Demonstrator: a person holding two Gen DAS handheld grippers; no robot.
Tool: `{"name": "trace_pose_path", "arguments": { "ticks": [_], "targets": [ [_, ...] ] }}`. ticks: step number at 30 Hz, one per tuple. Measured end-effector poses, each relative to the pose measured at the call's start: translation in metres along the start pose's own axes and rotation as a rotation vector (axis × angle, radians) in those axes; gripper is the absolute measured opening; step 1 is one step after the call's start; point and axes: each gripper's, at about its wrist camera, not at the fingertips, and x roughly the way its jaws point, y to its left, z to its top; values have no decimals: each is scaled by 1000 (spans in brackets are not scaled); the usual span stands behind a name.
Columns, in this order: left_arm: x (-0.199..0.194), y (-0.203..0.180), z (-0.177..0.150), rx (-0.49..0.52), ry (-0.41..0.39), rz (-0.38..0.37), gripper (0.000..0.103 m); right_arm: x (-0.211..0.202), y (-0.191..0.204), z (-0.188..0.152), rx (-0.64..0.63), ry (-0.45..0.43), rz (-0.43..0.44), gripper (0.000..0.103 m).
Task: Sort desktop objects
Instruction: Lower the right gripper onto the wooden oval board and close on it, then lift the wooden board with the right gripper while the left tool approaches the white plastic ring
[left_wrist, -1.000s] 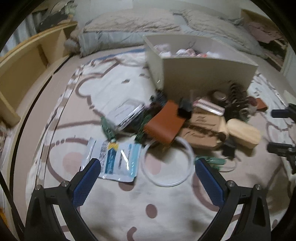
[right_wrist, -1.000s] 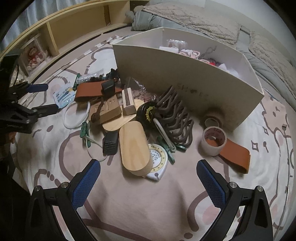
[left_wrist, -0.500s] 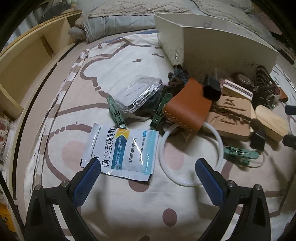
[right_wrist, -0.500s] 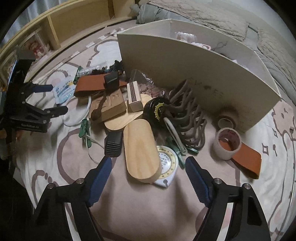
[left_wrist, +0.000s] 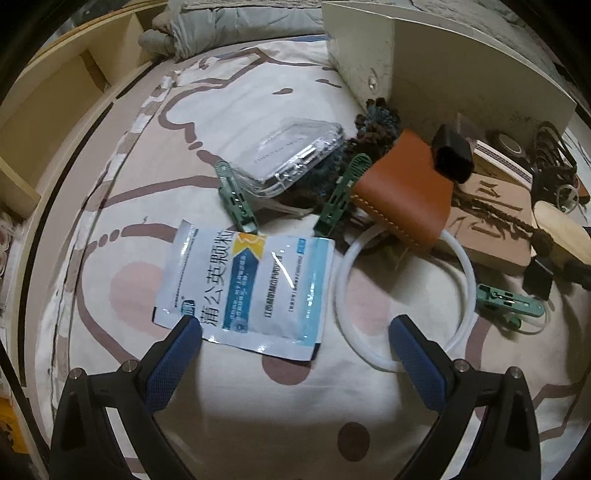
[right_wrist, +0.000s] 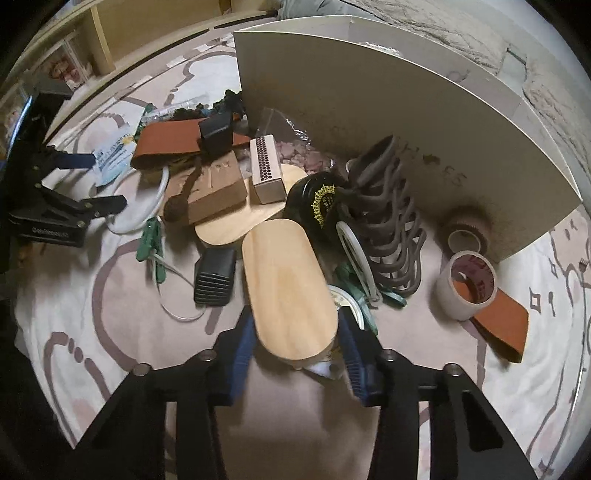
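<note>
Right gripper (right_wrist: 295, 343), at the lower centre of its frame, had just been closing and now clamped the near end of the wooden case (right_wrist: 288, 288), one blue pad on each long edge. That case lay with its long axis running straight away from the gripper, toward the white box (right_wrist: 406, 122) in the upper right. Left gripper (left_wrist: 295, 334) stood wide over the medicine sachet (left_wrist: 247, 288), lower centre of its own frame, holding nothing; it was the farther one from the box.
</note>
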Motion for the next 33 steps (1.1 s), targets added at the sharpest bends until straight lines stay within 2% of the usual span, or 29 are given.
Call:
{"name": "trace_pose_path", "arguments": {
  "ticks": [7,15,33],
  "targets": [
    [-3,-14,-9,84,-8,-29,103,-5,4,-9,-14,1,17,44],
    [-10,-18,-24,120,-10,-98,103,-11,8,-18,1,12,6,43],
    [-24,-28,-59,142,-37,-183,103,-28,9,-46,31,13,32,43]
  ]
}}
